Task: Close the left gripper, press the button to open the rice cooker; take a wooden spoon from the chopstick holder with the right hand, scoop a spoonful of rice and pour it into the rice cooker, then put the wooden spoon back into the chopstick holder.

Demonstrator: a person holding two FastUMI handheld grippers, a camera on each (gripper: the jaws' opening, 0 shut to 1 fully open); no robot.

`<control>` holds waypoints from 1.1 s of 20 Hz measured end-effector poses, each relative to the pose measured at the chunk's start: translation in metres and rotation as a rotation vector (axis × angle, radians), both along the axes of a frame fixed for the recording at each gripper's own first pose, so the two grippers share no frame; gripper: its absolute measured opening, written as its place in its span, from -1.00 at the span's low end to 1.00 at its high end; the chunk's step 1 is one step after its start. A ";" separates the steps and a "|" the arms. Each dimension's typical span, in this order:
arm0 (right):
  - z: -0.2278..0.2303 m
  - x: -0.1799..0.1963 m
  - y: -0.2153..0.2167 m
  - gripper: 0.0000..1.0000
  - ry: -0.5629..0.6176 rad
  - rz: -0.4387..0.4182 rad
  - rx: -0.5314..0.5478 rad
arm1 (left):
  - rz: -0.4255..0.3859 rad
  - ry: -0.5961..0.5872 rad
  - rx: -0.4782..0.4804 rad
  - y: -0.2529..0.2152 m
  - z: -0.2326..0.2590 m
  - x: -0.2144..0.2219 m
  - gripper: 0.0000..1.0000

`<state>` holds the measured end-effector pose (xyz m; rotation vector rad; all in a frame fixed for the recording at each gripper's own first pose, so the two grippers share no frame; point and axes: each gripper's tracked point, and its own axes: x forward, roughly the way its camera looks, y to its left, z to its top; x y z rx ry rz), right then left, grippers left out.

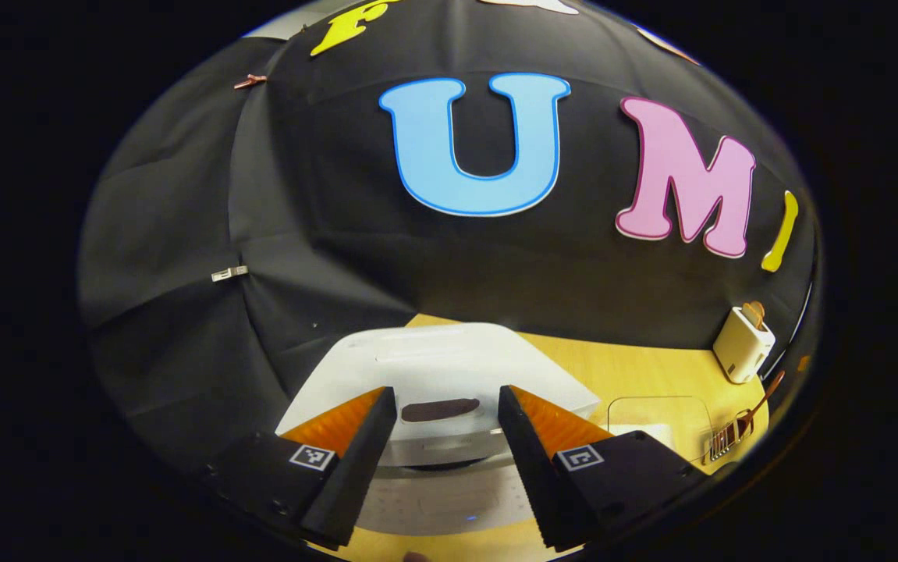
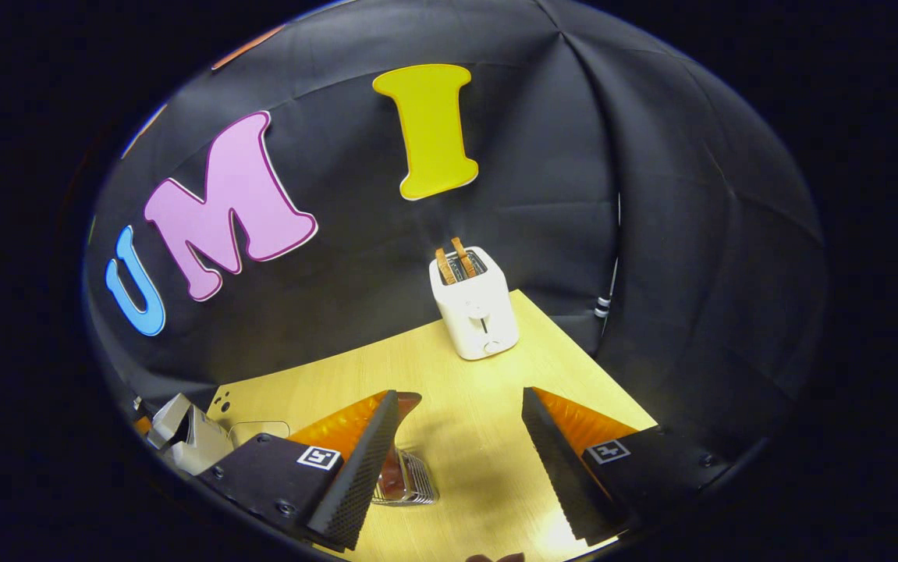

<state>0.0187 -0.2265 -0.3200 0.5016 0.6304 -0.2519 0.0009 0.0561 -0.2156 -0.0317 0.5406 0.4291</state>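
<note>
The left gripper [image 1: 447, 437], fingers spread wide, hovers directly over the rice cooker [image 1: 437, 375] at the table's left edge, its lid button [image 1: 440, 409] straight ahead between them.

The left gripper [image 1: 447, 425] has its fingers spread wide apart, gripping nothing. The right gripper [image 2: 460, 429] likewise has its fingers parted wide, with nothing between them.

the left hand-held gripper [image 1: 447, 402], fingers spread wide, hangs over the white rice cooker [image 1: 441, 375].
</note>
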 end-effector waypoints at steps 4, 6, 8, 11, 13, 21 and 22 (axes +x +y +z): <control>-0.008 0.004 -0.007 0.96 0.009 -0.005 -0.012 | 0.019 0.061 -0.023 -0.003 -0.025 -0.006 0.77; -0.011 0.006 -0.006 0.96 0.013 0.000 -0.009 | 0.027 0.097 -0.031 -0.003 -0.034 -0.008 0.77; -0.015 0.007 -0.006 0.96 0.021 0.002 -0.009 | 0.027 0.124 -0.037 -0.004 -0.041 -0.009 0.77; -0.015 0.012 -0.007 0.96 0.022 -0.006 -0.006 | 0.006 0.142 -0.032 -0.006 -0.045 -0.007 0.78; -0.012 0.013 -0.007 0.96 0.018 -0.009 -0.011 | -0.002 0.120 -0.028 -0.004 -0.046 0.000 0.82; 0.022 0.012 0.000 0.95 -0.036 -0.025 -0.057 | -0.013 0.057 0.033 -0.001 -0.041 0.007 0.80; 0.030 0.011 0.003 0.95 -0.053 -0.027 -0.062 | -0.032 0.051 0.053 -0.002 -0.037 0.007 0.78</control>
